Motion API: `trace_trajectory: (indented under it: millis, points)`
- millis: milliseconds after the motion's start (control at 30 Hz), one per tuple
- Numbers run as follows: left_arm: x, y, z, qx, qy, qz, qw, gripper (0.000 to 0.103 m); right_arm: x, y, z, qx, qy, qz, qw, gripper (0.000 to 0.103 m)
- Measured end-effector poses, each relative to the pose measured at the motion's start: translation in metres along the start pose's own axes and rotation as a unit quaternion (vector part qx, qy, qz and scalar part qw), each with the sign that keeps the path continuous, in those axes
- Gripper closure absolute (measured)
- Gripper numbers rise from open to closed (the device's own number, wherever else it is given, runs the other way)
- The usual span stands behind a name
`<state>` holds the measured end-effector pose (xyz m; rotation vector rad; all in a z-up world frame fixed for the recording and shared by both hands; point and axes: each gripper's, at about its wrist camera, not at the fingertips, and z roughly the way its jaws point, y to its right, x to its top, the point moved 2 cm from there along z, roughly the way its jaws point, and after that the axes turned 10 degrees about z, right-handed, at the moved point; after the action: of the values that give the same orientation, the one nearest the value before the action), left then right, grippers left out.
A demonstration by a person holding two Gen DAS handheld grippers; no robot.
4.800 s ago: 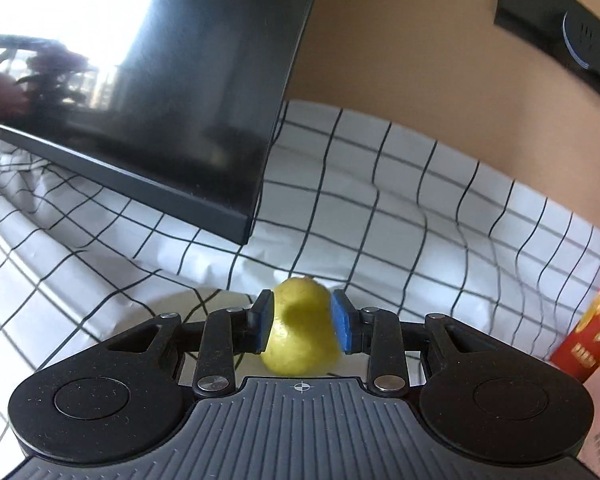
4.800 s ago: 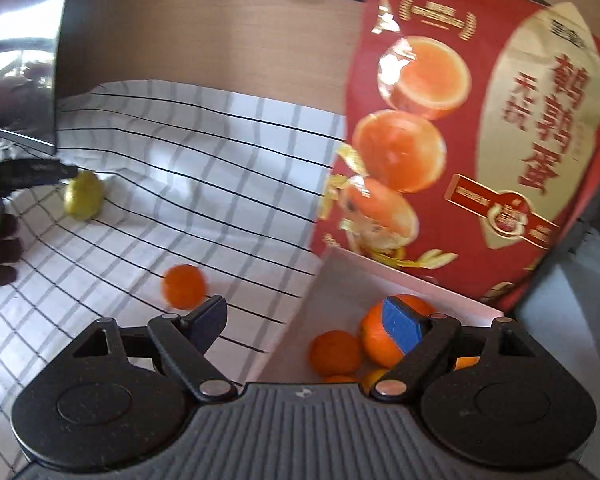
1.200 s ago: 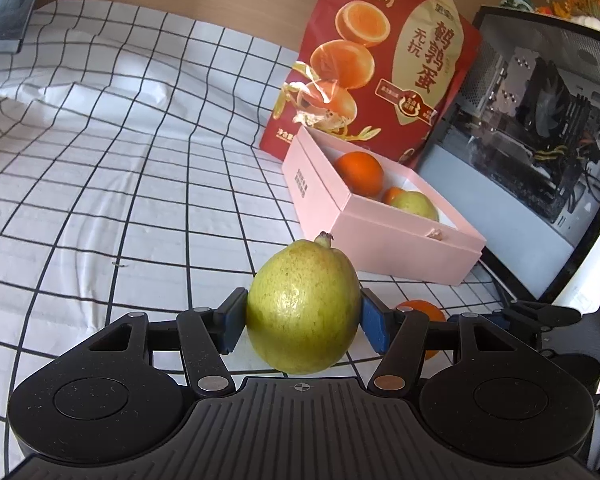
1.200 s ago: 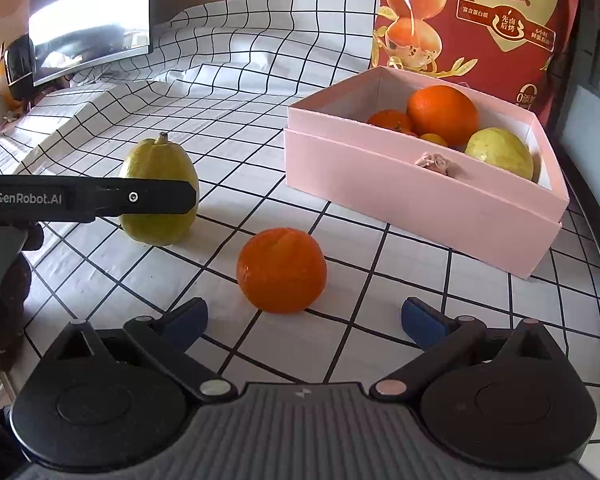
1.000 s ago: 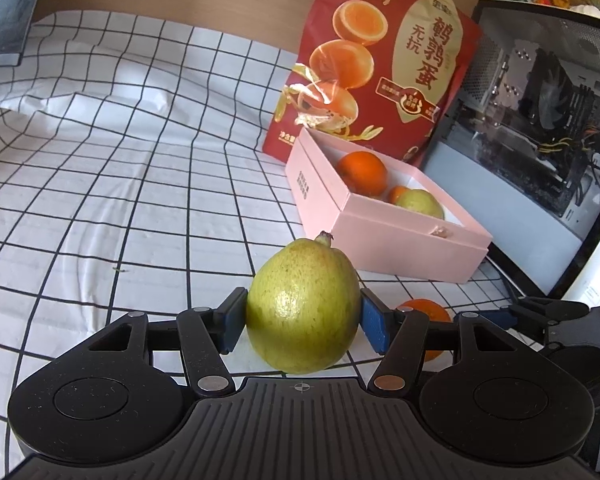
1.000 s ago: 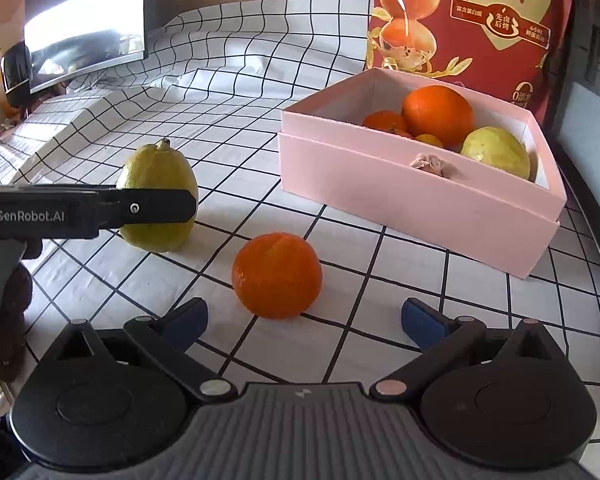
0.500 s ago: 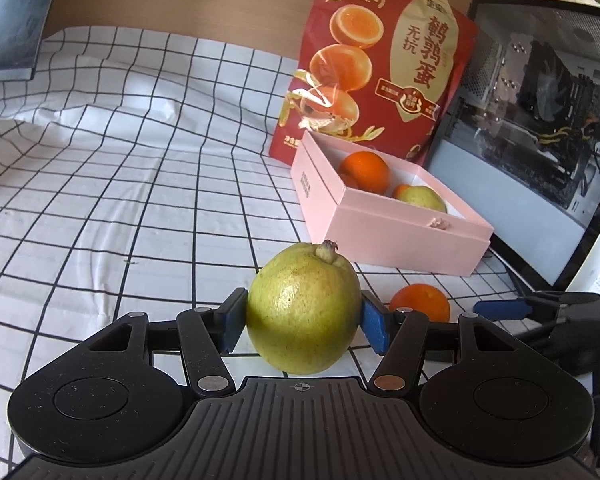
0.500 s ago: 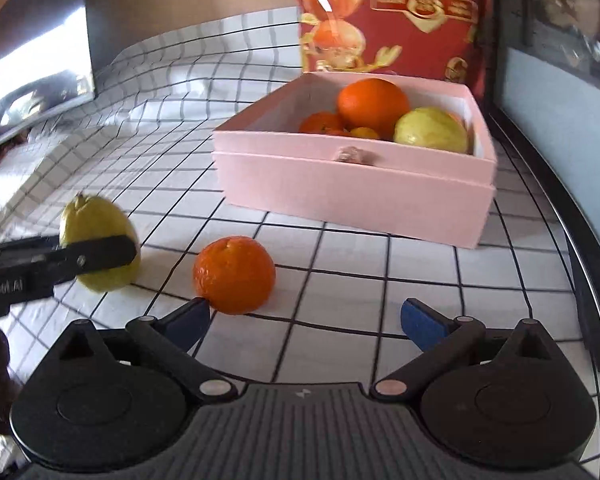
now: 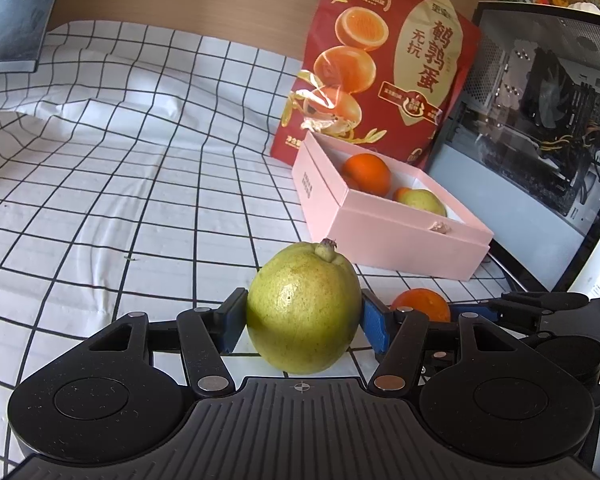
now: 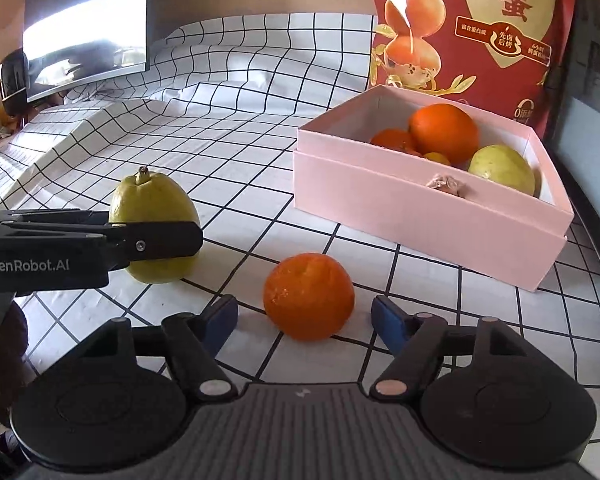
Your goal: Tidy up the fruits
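My left gripper (image 9: 302,316) is shut on a yellow-green guava (image 9: 303,307), its blue pads pressed to both sides; the right wrist view shows the same guava (image 10: 154,204) just above the cloth. A small orange (image 10: 309,296) lies on the checked cloth between the fingers of my right gripper (image 10: 305,320). Those jaws are closing, with gaps left on both sides of the fruit. The pink box (image 10: 420,208) behind holds oranges and another guava (image 10: 502,170). The left wrist view has the pink box (image 9: 388,232) at right and the small orange (image 9: 420,304) partly behind the right pad.
A red snack bag (image 10: 472,32) stands behind the box, with a dark computer case (image 9: 540,120) to its right. A monitor (image 10: 84,28) stands at the far left on the checked tablecloth (image 10: 220,120). A person's hand (image 10: 0,344) holds the left gripper.
The right gripper has shifted so the small orange now sits between its fingers, and its jaws have narrowed toward the fruit. The left gripper still holds the guava in much the same place.
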<state>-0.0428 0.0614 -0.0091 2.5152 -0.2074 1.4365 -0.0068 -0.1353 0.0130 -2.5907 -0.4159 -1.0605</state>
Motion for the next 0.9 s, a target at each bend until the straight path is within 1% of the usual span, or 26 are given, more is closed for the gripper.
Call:
trace_trajectory:
  millis: [133, 200, 267, 333, 400, 467, 533, 733, 900]
  points:
    - [0.000, 0.000, 0.000, -0.001, 0.000, -0.004, 1.0000, 0.038, 0.001, -0.001, 0.002, -0.002, -0.001, -0.001, 1.000, 0.029]
    - [0.000, -0.001, 0.000, -0.002, 0.000, -0.007, 1.0000, 0.038, 0.003, 0.000, 0.003, -0.004, 0.000, 0.001, 1.000, 0.034]
    - [0.000, -0.001, 0.000, -0.003, 0.001, -0.009, 1.0000, 0.038, 0.005, 0.000, 0.004, -0.008, 0.000, 0.000, 1.000, 0.041]
    - [0.000, -0.002, 0.000, -0.004, 0.001, -0.011, 0.9999, 0.038, 0.007, 0.001, 0.004, -0.005, -0.003, 0.002, 1.000, 0.041]
    - [0.000, -0.003, 0.000, -0.005, 0.001, -0.013, 0.9999, 0.038, 0.010, 0.003, 0.005, -0.001, -0.007, 0.009, 1.000, 0.044]
    - [0.000, -0.003, 0.000, -0.005, 0.001, -0.014, 0.9999, 0.038, 0.011, 0.004, 0.005, -0.001, -0.008, 0.010, 1.000, 0.052]
    - [0.000, -0.003, 0.000, -0.005, 0.001, -0.013, 0.9999, 0.038, 0.012, 0.004, 0.002, 0.006, -0.009, 0.013, 1.000, 0.058]
    - [0.000, -0.002, -0.001, -0.003, 0.001, -0.013, 0.9999, 0.038, 0.009, 0.005, -0.008, -0.003, -0.006, 0.003, 1.000, 0.058]
    - [0.002, 0.001, 0.000, 0.003, -0.001, -0.004, 1.0000, 0.038, 0.008, 0.016, -0.017, -0.016, 0.000, 0.012, 1.000, 0.058]
